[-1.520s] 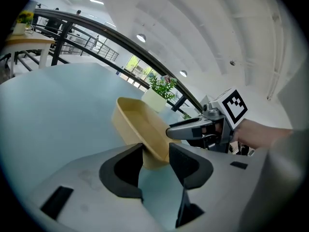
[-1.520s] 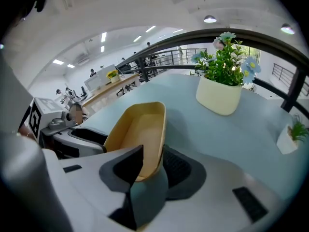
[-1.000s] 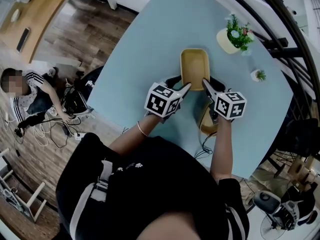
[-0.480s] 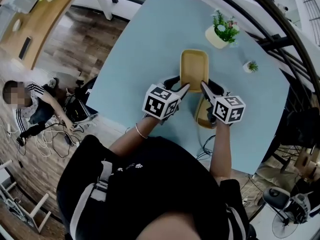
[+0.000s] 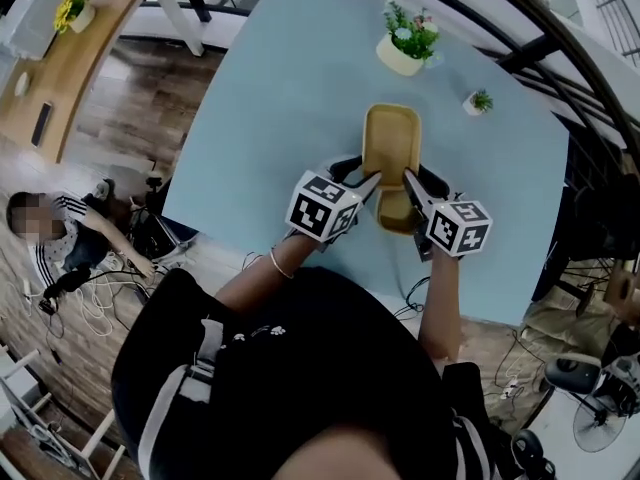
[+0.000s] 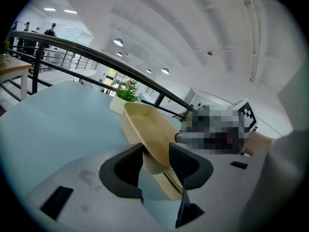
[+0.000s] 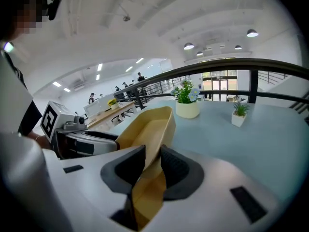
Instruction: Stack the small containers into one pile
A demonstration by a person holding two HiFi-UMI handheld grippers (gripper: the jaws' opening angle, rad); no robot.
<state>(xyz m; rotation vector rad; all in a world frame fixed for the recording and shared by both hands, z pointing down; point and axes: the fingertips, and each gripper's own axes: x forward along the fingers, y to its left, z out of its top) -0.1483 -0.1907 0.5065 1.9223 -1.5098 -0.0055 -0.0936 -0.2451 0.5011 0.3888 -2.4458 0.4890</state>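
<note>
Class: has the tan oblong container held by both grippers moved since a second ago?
Yes: the tan oblong container has shifted toward the person, now overlapping the second tan container on the table.

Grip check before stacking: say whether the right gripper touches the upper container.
Touching. The right gripper view shows the right gripper with both jaws pressed onto the wall of the upper container, with no gap.

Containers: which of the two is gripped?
The upper container, its near rim pinched by the left gripper and right gripper; the lower container lies ungripped beneath.
</note>
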